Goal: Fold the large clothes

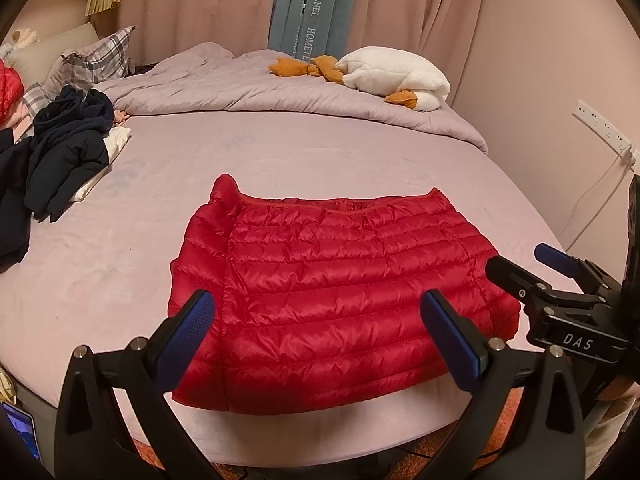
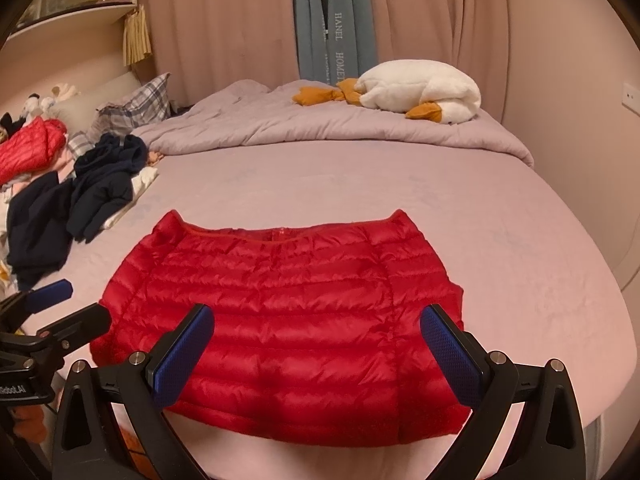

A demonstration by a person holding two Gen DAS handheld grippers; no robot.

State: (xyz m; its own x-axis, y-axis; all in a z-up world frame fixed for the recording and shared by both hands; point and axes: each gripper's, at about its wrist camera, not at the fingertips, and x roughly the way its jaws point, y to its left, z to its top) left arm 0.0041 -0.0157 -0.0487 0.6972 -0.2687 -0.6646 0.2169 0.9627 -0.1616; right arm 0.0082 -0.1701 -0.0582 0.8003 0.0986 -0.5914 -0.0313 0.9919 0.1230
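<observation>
I hold my 2 grippers, left gripper (image 1: 316,320) and right gripper (image 2: 318,334), spread wide and empty just above the near edge of the folded red jacket (image 2: 280,320) on the bed (image 2: 520,280).

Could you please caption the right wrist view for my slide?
Open right claw above a folded red jacket on the bed.

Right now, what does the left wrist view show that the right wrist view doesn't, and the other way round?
Only the left wrist view shows the wall power strip with its cord, a lit screen at bottom left, and the right gripper, open. Only the right wrist view shows the shelf and the left gripper, open. Both show the folded red down jacket on the bed, the dark clothes pile and the plush goose.
</observation>
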